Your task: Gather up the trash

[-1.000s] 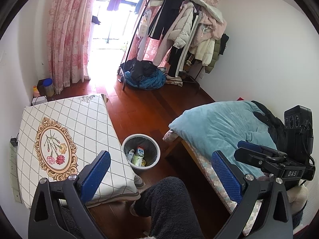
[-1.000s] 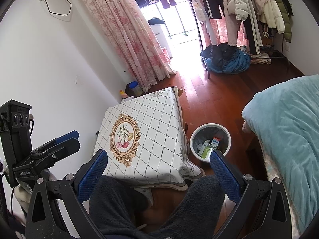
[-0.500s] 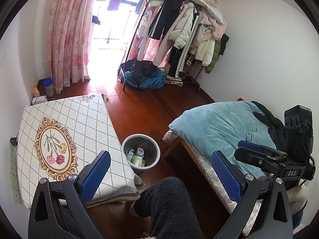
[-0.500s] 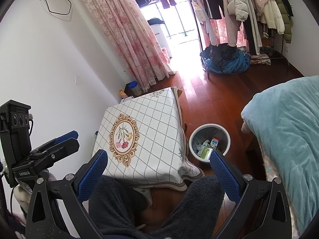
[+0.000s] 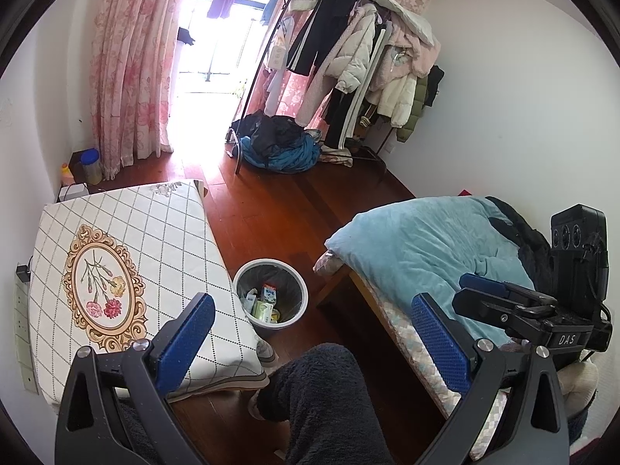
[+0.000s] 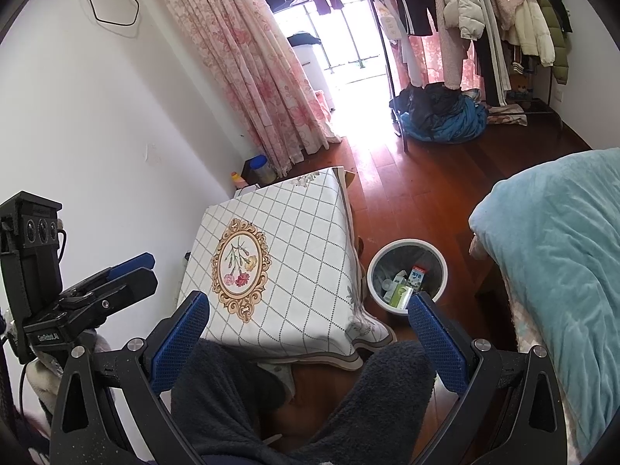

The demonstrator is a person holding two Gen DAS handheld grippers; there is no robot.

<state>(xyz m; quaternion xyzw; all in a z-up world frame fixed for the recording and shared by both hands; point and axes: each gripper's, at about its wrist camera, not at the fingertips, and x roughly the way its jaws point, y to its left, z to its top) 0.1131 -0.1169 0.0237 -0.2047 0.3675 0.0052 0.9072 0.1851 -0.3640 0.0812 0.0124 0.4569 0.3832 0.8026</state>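
Left wrist view: left hand-held gripper (image 5: 310,343), jaws wide and empty, hangs above the trash bin (image 5: 271,294); right hand-held gripper (image 6: 308,335) likewise wide, bin beyond its right finger.

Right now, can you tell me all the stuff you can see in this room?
trash bin: one, grey-white, on the floor between table and bed.
trash: several cartons and wrappers, white and green, inside the bin.
table: one, white checked cloth with a flower picture, by the left wall.
bed: one, light blue blanket, right side.
clothes rack: one, full of coats, at the far wall.
clothes pile: one, blue and black, on the floor under the rack.
curtain: pink flowery, by the bright door.
jar: one, blue lid, in the corner.
legs: dark fuzzy trousers, bottom middle.
left gripper: blue pads, open, empty.
right gripper: blue pads, open, empty.
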